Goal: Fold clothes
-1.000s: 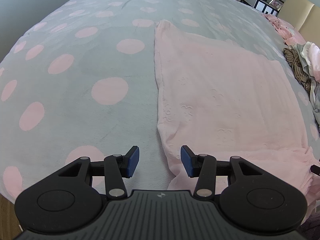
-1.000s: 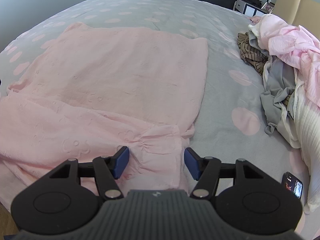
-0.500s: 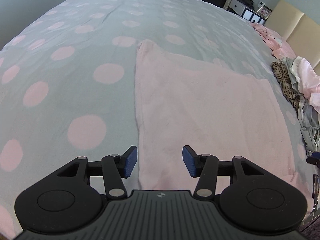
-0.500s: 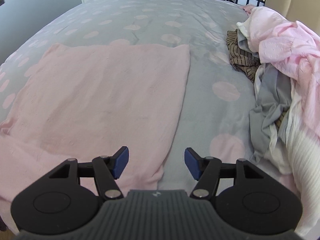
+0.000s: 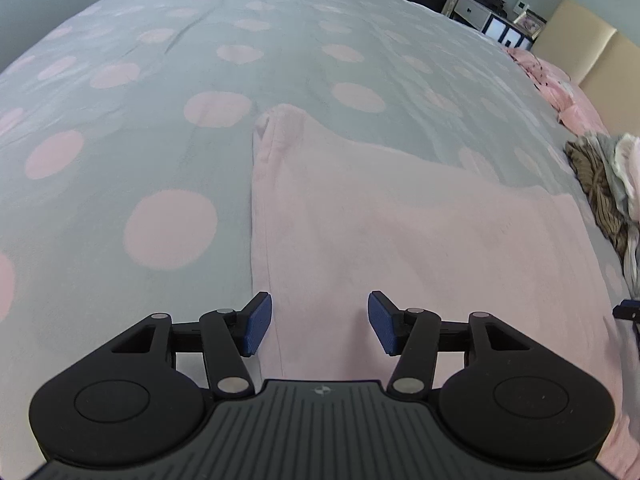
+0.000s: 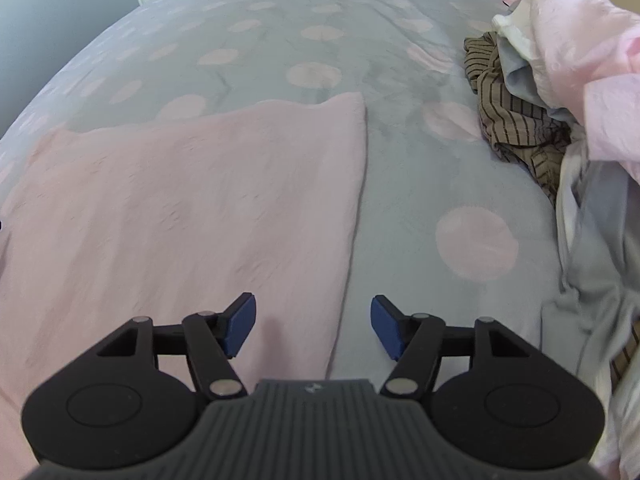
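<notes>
A pale pink garment (image 5: 400, 232) lies spread flat on the grey bed cover with pink dots (image 5: 160, 140). My left gripper (image 5: 318, 322) is open and empty, over the garment's left edge. In the right wrist view the same garment (image 6: 180, 208) fills the left half. My right gripper (image 6: 312, 328) is open and empty, over the garment's right edge, with its left finger above the cloth and its right finger above the bed cover (image 6: 440, 184).
A pile of unfolded clothes (image 6: 560, 100) lies at the right of the bed: a brown striped piece, grey and white pieces, a pink one. It also shows in the left wrist view (image 5: 604, 184). A headboard (image 5: 592, 56) and shelves (image 5: 488, 20) stand behind.
Both grippers have moved forward along the garment's side edges toward its far end. The bunched near part of the garment has dropped out of view. Both grippers stay open.
</notes>
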### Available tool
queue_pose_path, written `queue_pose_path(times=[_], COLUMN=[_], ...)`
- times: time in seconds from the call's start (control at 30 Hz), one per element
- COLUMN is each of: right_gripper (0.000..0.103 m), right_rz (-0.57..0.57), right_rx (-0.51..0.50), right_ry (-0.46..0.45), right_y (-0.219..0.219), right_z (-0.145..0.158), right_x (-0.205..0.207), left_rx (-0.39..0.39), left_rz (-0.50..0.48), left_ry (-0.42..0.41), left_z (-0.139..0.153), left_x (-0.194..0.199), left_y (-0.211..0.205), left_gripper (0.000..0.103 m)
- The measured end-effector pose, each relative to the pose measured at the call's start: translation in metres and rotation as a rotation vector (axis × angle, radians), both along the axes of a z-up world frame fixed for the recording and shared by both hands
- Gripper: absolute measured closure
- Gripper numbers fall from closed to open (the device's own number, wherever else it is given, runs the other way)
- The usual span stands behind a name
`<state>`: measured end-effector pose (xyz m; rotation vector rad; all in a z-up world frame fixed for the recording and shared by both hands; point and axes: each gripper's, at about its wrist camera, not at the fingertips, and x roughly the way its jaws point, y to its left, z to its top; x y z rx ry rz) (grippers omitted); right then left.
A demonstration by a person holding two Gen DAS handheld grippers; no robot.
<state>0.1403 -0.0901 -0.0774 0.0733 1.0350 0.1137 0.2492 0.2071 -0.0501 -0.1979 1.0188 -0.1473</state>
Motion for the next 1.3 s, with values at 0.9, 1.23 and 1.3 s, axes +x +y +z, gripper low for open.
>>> queue_pose_path(times=[0.9,1.23,1.3], right_gripper=[0.101,0.101,0.101], right_rz=[-0.014,0.074,0.09], right_rx=[0.137,0.157,0.161], right_ry=[-0.161,-0.31,-0.341], right_y=[-0.009,-0.015,-0.015], right_z=[0.006,0.11,0.131], right_x=[0.146,0.057,0.029], left_rx=[-0.091,-0.115,-0.117], left_rz=[0.026,-0.014,-0.023], left_ry=[-0.209,-0.318,-0.336], left_z=[0.016,0.116,0.135], left_x=[0.082,-0.005,-0.029], left_y=[-0.002,0.014,0.017], left_gripper=[0.101,0.101,0.102])
